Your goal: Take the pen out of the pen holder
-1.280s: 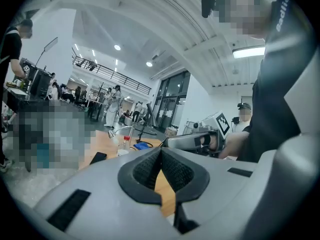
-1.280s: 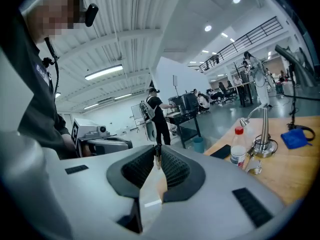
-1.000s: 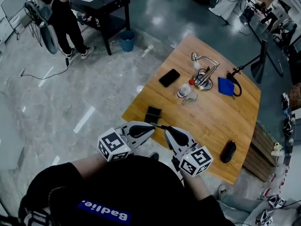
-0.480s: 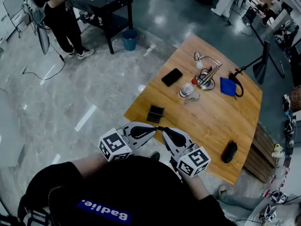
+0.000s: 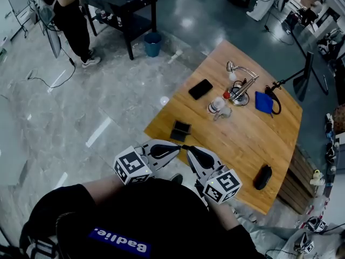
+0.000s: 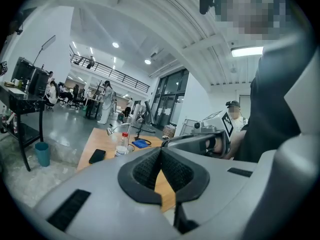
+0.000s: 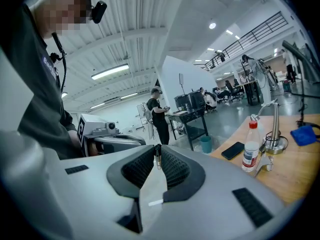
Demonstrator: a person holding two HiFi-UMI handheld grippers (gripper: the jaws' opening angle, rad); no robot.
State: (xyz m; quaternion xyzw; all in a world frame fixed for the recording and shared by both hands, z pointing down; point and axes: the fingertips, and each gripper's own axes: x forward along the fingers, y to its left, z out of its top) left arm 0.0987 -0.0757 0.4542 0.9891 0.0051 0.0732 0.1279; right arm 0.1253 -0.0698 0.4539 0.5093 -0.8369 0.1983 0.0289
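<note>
My right gripper (image 5: 190, 149) is held close to my body over the near edge of the wooden table (image 5: 253, 139). It is shut on a thin dark pen (image 7: 157, 160), which is pinched end-on between the pads; its tip pokes out leftward (image 5: 183, 145). My left gripper (image 5: 177, 148) hovers beside it, tip to tip. Its pads (image 6: 150, 169) meet with nothing between them. The black square pen holder (image 5: 180, 129) stands on the table's near-left corner, just beyond both tips.
Farther along the table lie a black phone (image 5: 200, 89), a clear red-capped bottle (image 5: 215, 105), a metal desk lamp (image 5: 240, 85), a blue pouch (image 5: 264, 102) and a black oval case (image 5: 262, 176). A person (image 5: 70, 15) stands at a black desk, with a blue bin (image 5: 152, 43) nearby.
Both grippers keep their places and their grip. Only the head view has drifted a little, and the person at the far desk has shifted.
</note>
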